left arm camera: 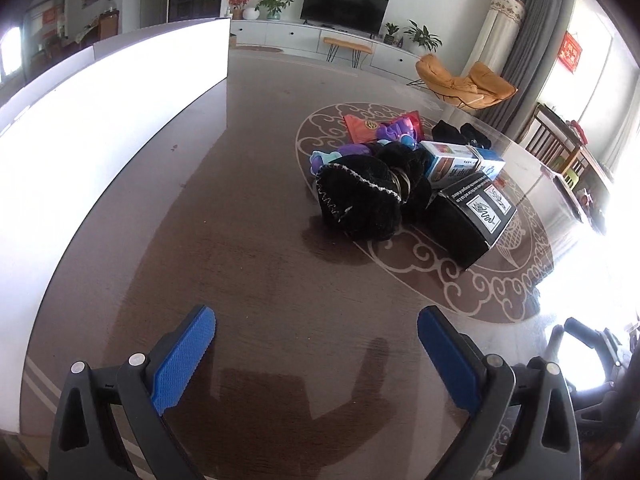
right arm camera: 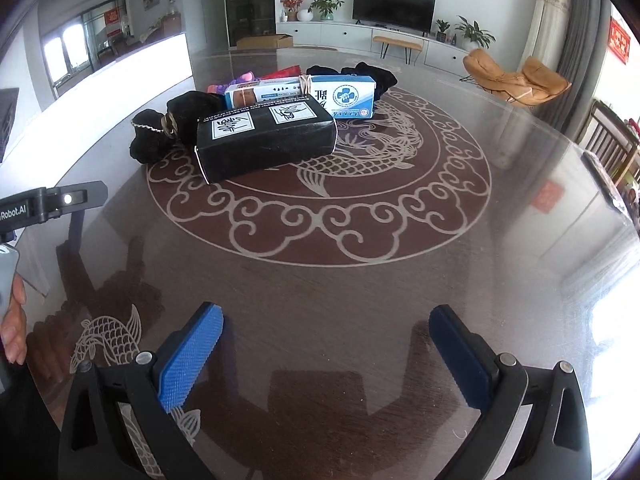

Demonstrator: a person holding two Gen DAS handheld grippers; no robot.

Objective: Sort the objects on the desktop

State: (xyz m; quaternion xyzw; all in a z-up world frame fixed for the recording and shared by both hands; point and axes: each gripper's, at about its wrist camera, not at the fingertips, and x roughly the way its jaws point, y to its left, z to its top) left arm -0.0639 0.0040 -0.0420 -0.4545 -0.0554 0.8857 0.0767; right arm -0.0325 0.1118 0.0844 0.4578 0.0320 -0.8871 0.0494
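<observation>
A pile of objects sits mid-table: a black box (left arm camera: 472, 216) (right arm camera: 266, 138) with white labels, a white and blue box (left arm camera: 460, 160) (right arm camera: 320, 94), a black fuzzy hat or pouch (left arm camera: 360, 200) (right arm camera: 160, 132), purple toys (left arm camera: 394, 132) (right arm camera: 240, 80), a red packet (left arm camera: 362, 128) and dark cloth (left arm camera: 460, 132) (right arm camera: 376, 74). My left gripper (left arm camera: 316, 332) is open and empty, well short of the pile. My right gripper (right arm camera: 326, 330) is open and empty, also short of it. The left gripper's body shows at the left edge of the right wrist view (right arm camera: 48, 202).
The round dark glass table (right arm camera: 360, 280) carries a white dragon and cloud pattern. A bright white board (left arm camera: 100, 112) stands along the table's left side. Chairs, a TV cabinet and plants stand beyond the table. A hand (right arm camera: 14, 320) shows at the left edge.
</observation>
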